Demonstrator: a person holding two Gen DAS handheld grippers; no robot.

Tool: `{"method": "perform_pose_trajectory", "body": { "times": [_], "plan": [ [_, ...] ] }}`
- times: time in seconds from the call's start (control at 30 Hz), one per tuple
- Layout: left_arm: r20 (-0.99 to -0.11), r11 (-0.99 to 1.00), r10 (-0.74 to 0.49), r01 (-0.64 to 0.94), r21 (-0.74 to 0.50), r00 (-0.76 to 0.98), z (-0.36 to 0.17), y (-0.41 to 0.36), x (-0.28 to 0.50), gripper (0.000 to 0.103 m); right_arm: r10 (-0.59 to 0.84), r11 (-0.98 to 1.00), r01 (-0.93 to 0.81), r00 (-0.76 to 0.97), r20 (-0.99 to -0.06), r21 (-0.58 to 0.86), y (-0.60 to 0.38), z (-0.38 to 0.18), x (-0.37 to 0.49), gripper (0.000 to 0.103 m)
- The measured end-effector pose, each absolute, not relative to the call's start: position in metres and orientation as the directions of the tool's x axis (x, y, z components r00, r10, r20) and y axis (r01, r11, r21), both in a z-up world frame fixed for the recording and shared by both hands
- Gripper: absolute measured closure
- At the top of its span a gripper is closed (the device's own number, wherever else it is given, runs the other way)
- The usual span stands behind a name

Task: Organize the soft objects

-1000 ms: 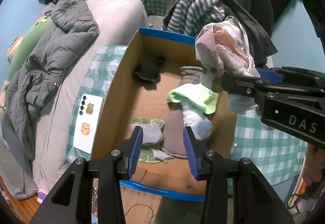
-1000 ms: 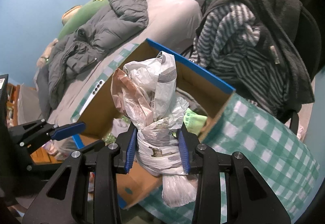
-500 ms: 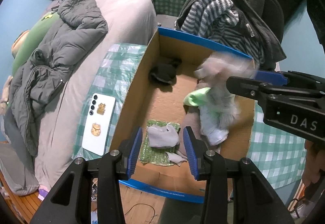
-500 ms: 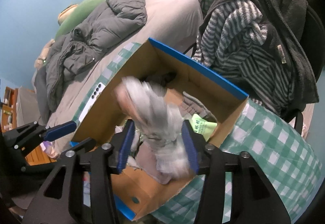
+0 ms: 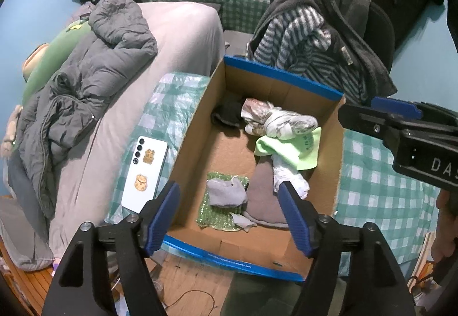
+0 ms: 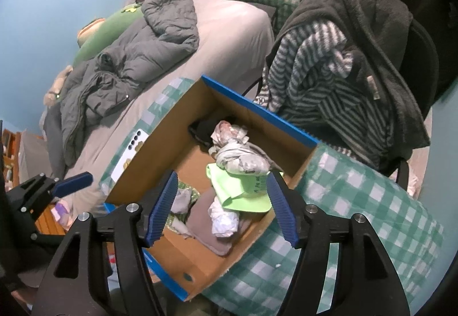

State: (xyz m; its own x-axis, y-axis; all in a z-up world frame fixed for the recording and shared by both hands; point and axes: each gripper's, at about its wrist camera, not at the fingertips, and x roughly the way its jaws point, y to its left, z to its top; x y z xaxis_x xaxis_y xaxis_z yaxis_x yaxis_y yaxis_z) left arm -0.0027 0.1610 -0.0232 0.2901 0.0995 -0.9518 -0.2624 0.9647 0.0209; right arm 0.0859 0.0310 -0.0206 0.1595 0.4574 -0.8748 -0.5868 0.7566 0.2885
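Note:
An open cardboard box (image 5: 329, 144) with blue-edged flaps (image 6: 259, 110) stands on a green checked cloth. In it lie a knotted bundle of plastic bags (image 5: 279, 118) (image 6: 239, 154), a light green cloth (image 5: 289, 148) (image 6: 240, 190), a black item (image 5: 227, 112), a grey sock (image 5: 226, 193) on a green sparkly pad (image 5: 214, 215), a grey cloth (image 5: 263, 198) and crumpled white plastic (image 6: 224, 220). My left gripper (image 5: 229, 218) is open and empty above the box's near edge. My right gripper (image 6: 221, 207) is open and empty above the box; it also shows in the left wrist view (image 5: 398, 115).
A white phone (image 5: 144, 173) lies on the checked cloth (image 5: 169, 110) left of the box. A bed (image 5: 177, 38) with a grey jacket (image 5: 86, 87) is at left. A chair draped with striped and dark garments (image 5: 317, 38) stands behind the box.
The right gripper opened and let go of the plastic bag bundle, which dropped into the box at its far side. The left gripper opened wider and pulled back slightly.

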Motion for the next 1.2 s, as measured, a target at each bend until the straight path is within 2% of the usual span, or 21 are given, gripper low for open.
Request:
{"method": "perform_pose_trajectory", "body": {
  "times": [0.23,0.47,0.63,1.2],
  "plan": [
    [-0.94,0.96,0.101,-0.28,0.005,0.327,0.003,0.158,-0.006,0.022,0.451,0.774,-0.574,0.199,-0.87,0.269,0.011,0.003,0.081,0.036],
    [-0.928,0.963,0.096,-0.27,-0.004,0.359,0.026,0.145,-0.012,0.022,0.439,0.793,-0.556,0.241,-0.865,0.248,-0.011,0.024,0.076,0.035],
    [-0.923,0.965,0.087,-0.263,-0.016,0.374,0.037,0.136,-0.015,0.017,0.435,0.806,-0.543,0.271,-0.859,0.237,-0.027,0.038,0.072,0.035],
    [-0.918,0.973,0.091,-0.229,0.0,0.385,0.055,0.108,-0.02,0.017,0.434,0.84,-0.481,0.316,-0.844,0.252,-0.068,0.057,0.062,0.035]
  ]
}}
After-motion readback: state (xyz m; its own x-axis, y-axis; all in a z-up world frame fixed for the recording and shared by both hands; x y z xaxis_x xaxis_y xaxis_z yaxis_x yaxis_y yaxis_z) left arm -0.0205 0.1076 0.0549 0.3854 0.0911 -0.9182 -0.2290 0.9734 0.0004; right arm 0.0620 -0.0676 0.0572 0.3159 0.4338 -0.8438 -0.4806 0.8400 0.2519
